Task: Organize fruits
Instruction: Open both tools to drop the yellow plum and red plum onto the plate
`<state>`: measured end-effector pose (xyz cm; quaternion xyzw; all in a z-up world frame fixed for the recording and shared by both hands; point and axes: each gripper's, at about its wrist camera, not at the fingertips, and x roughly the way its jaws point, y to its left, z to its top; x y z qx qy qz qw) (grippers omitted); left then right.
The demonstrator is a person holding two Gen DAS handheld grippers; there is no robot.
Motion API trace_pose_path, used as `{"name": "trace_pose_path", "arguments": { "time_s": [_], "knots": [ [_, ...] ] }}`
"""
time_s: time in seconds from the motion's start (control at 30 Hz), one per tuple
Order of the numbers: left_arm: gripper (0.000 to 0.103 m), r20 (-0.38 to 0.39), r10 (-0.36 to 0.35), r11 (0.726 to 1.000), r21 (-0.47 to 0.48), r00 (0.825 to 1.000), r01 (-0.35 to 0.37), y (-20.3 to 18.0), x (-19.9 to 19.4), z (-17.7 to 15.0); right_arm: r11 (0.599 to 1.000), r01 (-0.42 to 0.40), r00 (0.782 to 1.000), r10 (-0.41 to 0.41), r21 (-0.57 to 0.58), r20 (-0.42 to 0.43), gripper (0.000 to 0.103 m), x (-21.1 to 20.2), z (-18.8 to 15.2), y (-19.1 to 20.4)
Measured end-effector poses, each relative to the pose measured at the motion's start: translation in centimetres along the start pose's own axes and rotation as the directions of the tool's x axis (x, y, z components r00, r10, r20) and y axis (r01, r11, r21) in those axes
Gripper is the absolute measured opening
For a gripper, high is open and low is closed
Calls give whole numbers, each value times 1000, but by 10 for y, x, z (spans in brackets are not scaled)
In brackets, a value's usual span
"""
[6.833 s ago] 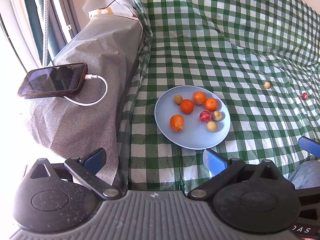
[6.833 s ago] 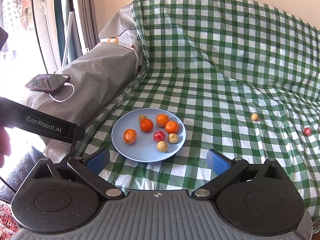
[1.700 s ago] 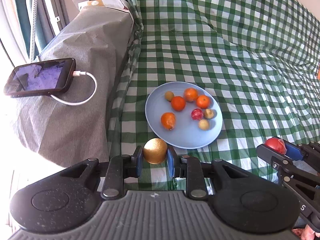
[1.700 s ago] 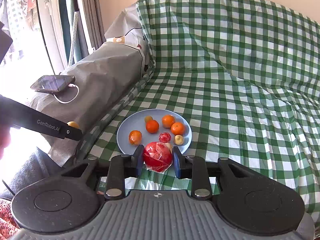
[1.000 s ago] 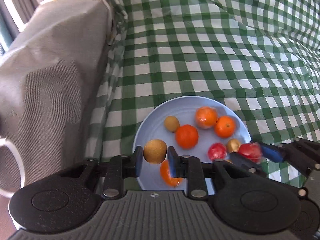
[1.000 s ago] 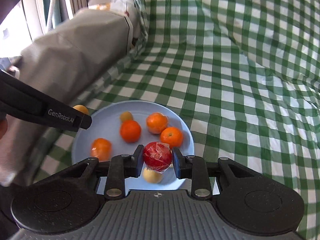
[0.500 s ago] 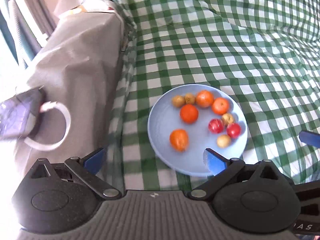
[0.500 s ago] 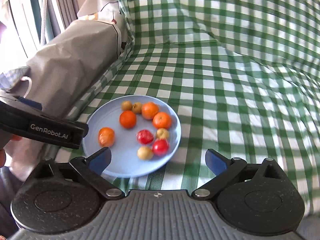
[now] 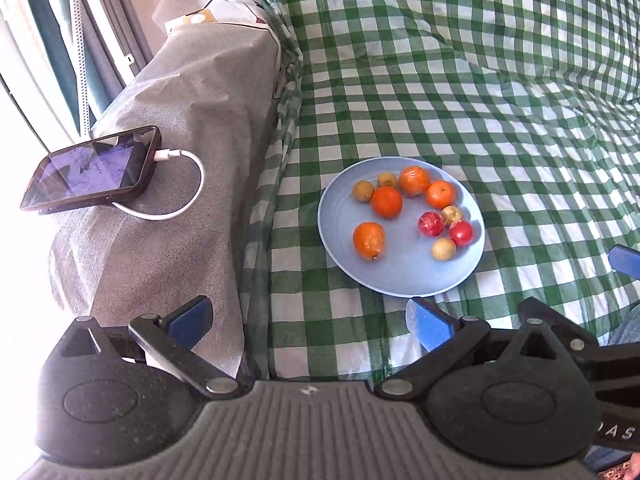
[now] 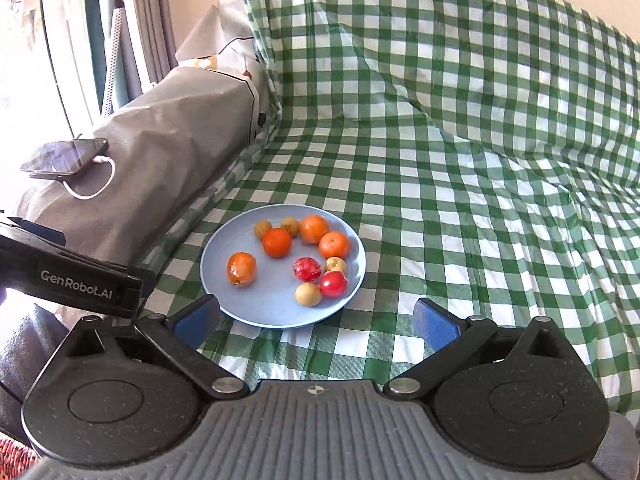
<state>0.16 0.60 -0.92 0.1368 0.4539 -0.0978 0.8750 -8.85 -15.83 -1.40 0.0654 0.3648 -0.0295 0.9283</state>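
Hovering: left gripper [image 9: 310,318] and right gripper [image 10: 316,316] both spread wide, empty. Red fruit [image 10: 333,284] at plate's [image 10: 248,312] 4 o'clock looks soft, slick; pinch gently across middle

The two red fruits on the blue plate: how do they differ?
The wrapped red fruit has crinkled, glinting film over it; the smooth red fruit looks bare and glossy. The wrapped one lies nearer the plate's middle, the smooth one nearer its rim. Both are small, round, and touching each other.
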Motion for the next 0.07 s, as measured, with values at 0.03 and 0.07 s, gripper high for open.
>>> {"name": "trace_pose_path", "arguments": {
  "time_s": [0.03,0.07],
  "knots": [
    [103,3,-2,1000,-3,1000,2,0,-2,-1,1000,-2,1000,2,-3,4,102,-3,0,1],
    [103,4,0,1000,-3,1000,0,-1,-3,-1,1000,-5,1000,5,-7,9,102,-6,-1,2]
  ]
}}
